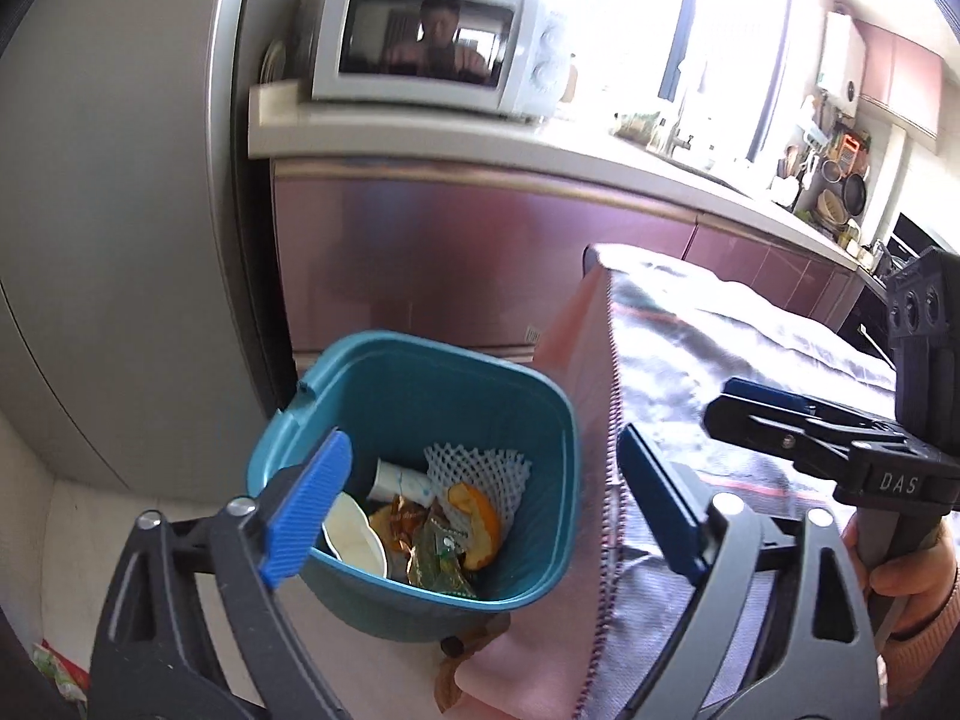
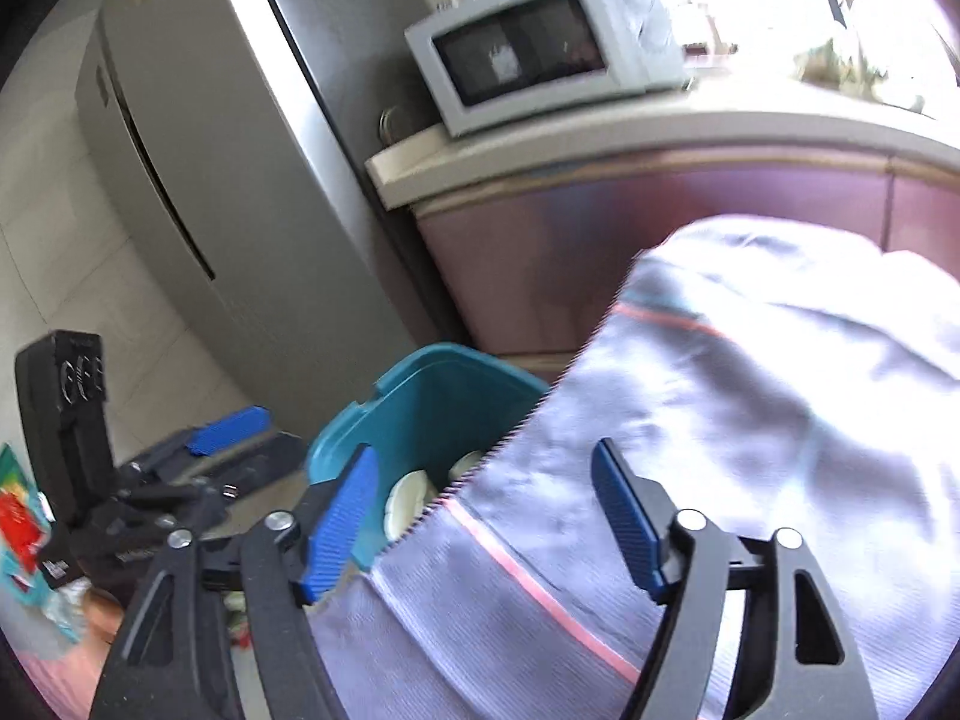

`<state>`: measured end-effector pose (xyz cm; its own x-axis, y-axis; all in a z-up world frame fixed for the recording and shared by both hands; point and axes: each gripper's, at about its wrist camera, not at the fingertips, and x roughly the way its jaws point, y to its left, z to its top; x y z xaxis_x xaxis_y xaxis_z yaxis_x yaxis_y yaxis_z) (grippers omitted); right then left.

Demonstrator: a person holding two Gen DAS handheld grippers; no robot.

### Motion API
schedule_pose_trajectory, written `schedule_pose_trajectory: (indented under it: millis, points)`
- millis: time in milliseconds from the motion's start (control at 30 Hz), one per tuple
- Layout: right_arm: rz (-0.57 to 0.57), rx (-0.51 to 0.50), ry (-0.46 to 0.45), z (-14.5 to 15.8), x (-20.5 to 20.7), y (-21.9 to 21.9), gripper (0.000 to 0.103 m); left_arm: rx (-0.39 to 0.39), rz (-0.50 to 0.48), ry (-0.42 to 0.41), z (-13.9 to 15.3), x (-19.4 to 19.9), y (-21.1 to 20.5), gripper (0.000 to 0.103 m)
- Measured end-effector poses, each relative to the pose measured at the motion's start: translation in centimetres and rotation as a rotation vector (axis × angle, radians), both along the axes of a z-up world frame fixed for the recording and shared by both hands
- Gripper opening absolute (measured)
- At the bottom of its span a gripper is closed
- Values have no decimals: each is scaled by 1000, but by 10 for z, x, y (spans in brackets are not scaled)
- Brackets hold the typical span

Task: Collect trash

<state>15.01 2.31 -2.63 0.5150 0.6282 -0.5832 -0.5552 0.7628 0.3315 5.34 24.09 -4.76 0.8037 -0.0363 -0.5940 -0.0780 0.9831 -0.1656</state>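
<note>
Both grippers are hanging with jaws spread wide, gripping nothing. Left gripper (image 1: pixel 480 504) is framing the teal bin (image 1: pixel 414 384), which is sitting just beyond its jaws beside a cloth-covered table (image 1: pixel 720 348). Right gripper (image 2: pixel 480 516) is spanning the cloth's (image 2: pixel 690 420) edge, the bin left of centre. Trash is lying inside: foam net (image 1: pixel 480 468), orange peel (image 1: pixel 480 516), paper cup (image 1: pixel 354 534), wrappers (image 1: pixel 432 552).

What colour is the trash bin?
Teal blue, inside and out. The trash bin shows best in the left wrist view.
</note>
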Motion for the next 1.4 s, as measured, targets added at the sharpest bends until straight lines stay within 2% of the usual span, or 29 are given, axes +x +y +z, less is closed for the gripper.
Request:
schedule_pose_trajectory:
  millis: [33, 167, 300, 500, 733, 967, 1400]
  points:
    - [-30, -9, -35, 4, -8, -9, 84, 11, 5, -26, 5, -6, -3, 97]
    - [-155, -61, -188, 17, -45, -42, 96, 68, 18, -113, 19, -29, -21, 97]
    - [-277, -96, -294, 25, -77, -78, 96, 96, 36, -199, 32, -52, -42, 97]
    - [-433, -111, -384, 32, -112, -125, 96, 125, 35, -307, 50, -81, -75, 97]
    - [-582, -127, -487, 34, -151, -155, 96, 140, 7, -358, 54, -99, -112, 97]
    - [-645, -133, -554, 36, -175, -171, 96, 158, 16, -394, 48, -109, -133, 97]
    - [-681, -95, -577, 36, -191, -189, 96, 225, 43, -467, 51, -120, -156, 97]
